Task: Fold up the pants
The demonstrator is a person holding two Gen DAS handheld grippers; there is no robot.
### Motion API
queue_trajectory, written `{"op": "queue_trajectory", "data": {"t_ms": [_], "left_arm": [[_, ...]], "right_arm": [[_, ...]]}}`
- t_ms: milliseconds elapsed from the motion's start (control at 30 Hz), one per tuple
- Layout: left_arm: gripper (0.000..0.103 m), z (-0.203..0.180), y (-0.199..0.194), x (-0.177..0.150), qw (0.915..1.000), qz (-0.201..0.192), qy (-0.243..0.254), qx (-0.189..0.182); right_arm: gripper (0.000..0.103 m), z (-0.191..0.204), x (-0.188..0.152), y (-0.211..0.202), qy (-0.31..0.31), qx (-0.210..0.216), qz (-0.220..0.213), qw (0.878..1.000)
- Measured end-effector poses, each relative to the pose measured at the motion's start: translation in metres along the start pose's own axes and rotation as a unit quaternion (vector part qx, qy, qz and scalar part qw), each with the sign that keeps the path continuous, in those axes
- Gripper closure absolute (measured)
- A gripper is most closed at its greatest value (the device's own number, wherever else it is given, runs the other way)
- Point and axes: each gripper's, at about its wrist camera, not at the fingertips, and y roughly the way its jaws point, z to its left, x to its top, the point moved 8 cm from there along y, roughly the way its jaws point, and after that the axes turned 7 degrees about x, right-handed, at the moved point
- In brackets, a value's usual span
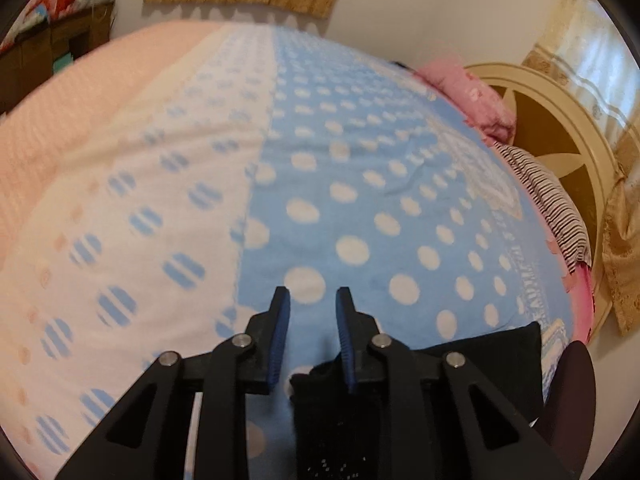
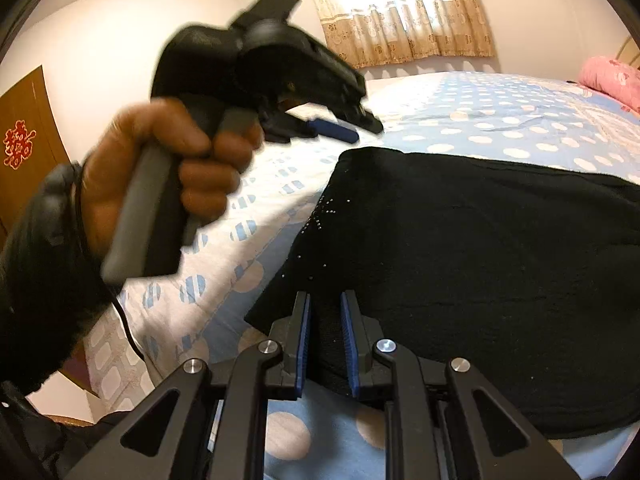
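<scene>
Black pants [image 2: 480,272] lie folded on the bed with a blue polka-dot blanket [image 2: 500,120], small silver studs near their left edge. My right gripper [image 2: 324,300] is open and empty, its fingers just above the pants' near edge. My left gripper [image 1: 313,296] is open and empty above the blanket; a corner of the black pants [image 1: 492,360] shows below and to its right. In the right wrist view the left gripper [image 2: 344,130] is raised in a hand, left of the pants and above the bed.
A pink pillow [image 1: 468,96] and a striped cloth [image 1: 552,208] lie at the bed's head by the cream headboard [image 1: 560,120]. A wooden cabinet [image 1: 52,48] stands beyond the far side. Curtains [image 2: 400,12] hang at the window. A brown door [image 2: 28,128] is on the left.
</scene>
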Motion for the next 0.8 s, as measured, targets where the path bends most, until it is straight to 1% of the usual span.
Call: {"op": "queue_trajectory", "data": {"t_ms": [33,67,100,133,167,233,267,333,367,400,433,467,500,567,633,700,767,800], "left_arm": [[0.069,0.001,-0.007,0.001,0.9998,-0.013,0.010,0.013],[0.057,0.002,-0.014,0.000,0.9990,-0.025,0.023,0.030],[0.050,0.003,-0.020,-0.002,0.9976,-0.036,0.035,0.048],[0.040,0.003,-0.025,-0.006,0.9961,-0.045,0.046,0.060],[0.037,0.002,-0.029,-0.010,0.9945,-0.053,0.057,0.070],[0.035,0.000,-0.036,-0.020,0.9918,-0.061,0.075,0.083],[0.032,-0.001,-0.037,-0.024,0.9914,-0.062,0.079,0.085],[0.028,-0.004,-0.037,-0.035,0.9919,-0.059,0.077,0.083],[0.026,-0.006,-0.036,-0.039,0.9926,-0.056,0.073,0.079],[0.025,-0.009,-0.035,-0.045,0.9934,-0.051,0.071,0.074],[0.024,-0.012,-0.032,-0.051,0.9943,-0.044,0.068,0.069],[0.023,-0.016,-0.030,-0.056,0.9951,-0.038,0.063,0.066],[0.022,-0.020,-0.028,-0.061,0.9954,-0.034,0.061,0.065],[0.019,-0.029,-0.021,-0.072,0.9952,-0.020,0.070,0.066],[0.018,-0.031,-0.017,-0.079,0.9931,-0.013,0.077,0.087],[0.018,-0.031,-0.012,-0.084,0.9918,-0.006,0.076,0.102],[0.011,-0.027,-0.009,-0.087,0.9919,0.003,0.068,0.108],[0.010,-0.027,-0.009,-0.090,0.9920,0.004,0.063,0.109]], "right_arm": [[0.086,0.001,0.000,0.000,0.000,0.000,-0.002,1.000],[0.086,0.001,0.001,-0.002,0.000,0.001,-0.003,1.000],[0.086,0.002,0.001,-0.004,0.000,0.001,-0.005,1.000],[0.086,0.003,0.004,-0.010,0.003,-0.001,-0.006,1.000],[0.086,0.003,0.007,-0.016,0.007,-0.004,-0.012,1.000],[0.086,0.003,0.016,-0.041,0.011,-0.007,-0.044,0.999],[0.085,-0.001,0.023,-0.058,0.009,-0.022,-0.067,0.997],[0.075,-0.018,0.033,-0.090,0.006,-0.081,-0.103,0.991],[0.061,-0.032,0.036,-0.108,0.010,-0.120,-0.122,0.985],[0.041,-0.045,0.038,-0.122,0.016,-0.151,-0.136,0.979],[0.035,-0.062,0.038,-0.137,0.028,-0.186,-0.148,0.971],[0.034,-0.082,0.035,-0.150,0.048,-0.217,-0.152,0.963],[0.034,-0.095,0.033,-0.157,0.066,-0.230,-0.149,0.959],[0.034,-0.124,0.021,-0.164,0.115,-0.236,-0.135,0.955],[0.034,-0.144,0.008,-0.165,0.149,-0.243,-0.122,0.951],[0.034,-0.156,-0.003,-0.164,0.166,-0.253,-0.121,0.945],[0.034,-0.162,-0.013,-0.159,0.182,-0.245,-0.112,0.946],[0.034,-0.163,-0.015,-0.154,0.186,-0.238,-0.108,0.947]]}}
